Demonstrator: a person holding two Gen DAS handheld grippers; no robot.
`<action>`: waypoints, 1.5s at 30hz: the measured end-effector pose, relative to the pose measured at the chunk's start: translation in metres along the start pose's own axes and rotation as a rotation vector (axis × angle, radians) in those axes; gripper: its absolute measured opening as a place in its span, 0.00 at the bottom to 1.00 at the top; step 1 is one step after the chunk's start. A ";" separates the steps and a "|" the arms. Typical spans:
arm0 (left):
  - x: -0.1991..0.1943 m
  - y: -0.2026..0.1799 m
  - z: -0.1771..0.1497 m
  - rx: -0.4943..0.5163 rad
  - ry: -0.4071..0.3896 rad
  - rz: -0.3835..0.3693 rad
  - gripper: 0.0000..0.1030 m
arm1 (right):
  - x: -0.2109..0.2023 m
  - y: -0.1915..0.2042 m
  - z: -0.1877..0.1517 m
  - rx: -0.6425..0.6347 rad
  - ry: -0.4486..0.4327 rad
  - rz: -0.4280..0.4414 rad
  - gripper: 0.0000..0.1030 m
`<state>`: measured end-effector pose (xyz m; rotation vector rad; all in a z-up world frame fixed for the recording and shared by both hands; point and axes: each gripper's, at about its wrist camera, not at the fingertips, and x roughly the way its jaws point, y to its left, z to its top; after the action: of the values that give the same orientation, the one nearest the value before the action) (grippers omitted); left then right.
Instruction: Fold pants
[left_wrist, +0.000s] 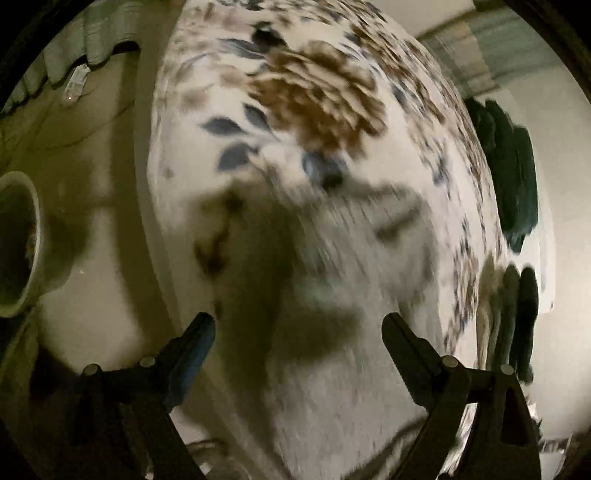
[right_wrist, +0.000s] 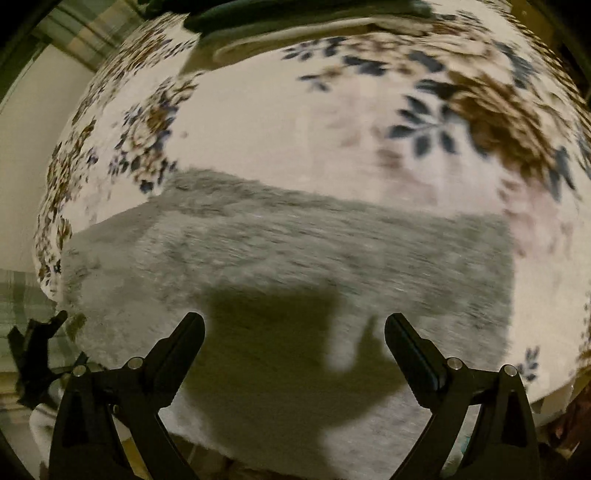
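Grey fuzzy pants lie flat on a white floral cloth that covers the table. In the right wrist view they span most of the width, with a folded edge along the far side. My right gripper is open and empty just above the pants' near part, its shadow falling on them. My left gripper is open and empty above pale grey fabric, blurred by motion, at the table's left edge. It touches nothing.
Dark green folded clothes lie at the right edge in the left wrist view, and show at the far top in the right wrist view. A grey pot stands on the floor left of the table. The table edge drops off there.
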<state>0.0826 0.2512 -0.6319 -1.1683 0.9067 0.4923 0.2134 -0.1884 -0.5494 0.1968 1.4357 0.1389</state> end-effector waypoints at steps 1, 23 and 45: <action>0.006 0.001 0.007 -0.002 -0.011 -0.002 0.89 | 0.003 0.005 0.001 -0.007 0.003 0.002 0.97; -0.072 -0.136 -0.037 0.487 -0.145 -0.187 0.27 | 0.029 -0.021 -0.014 0.072 0.019 -0.026 0.97; 0.004 -0.276 -0.397 1.066 0.382 -0.184 0.34 | -0.066 -0.225 -0.076 0.311 -0.041 -0.070 0.97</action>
<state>0.1532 -0.2145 -0.5227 -0.3410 1.1507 -0.3784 0.1240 -0.4180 -0.5441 0.4007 1.4168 -0.1467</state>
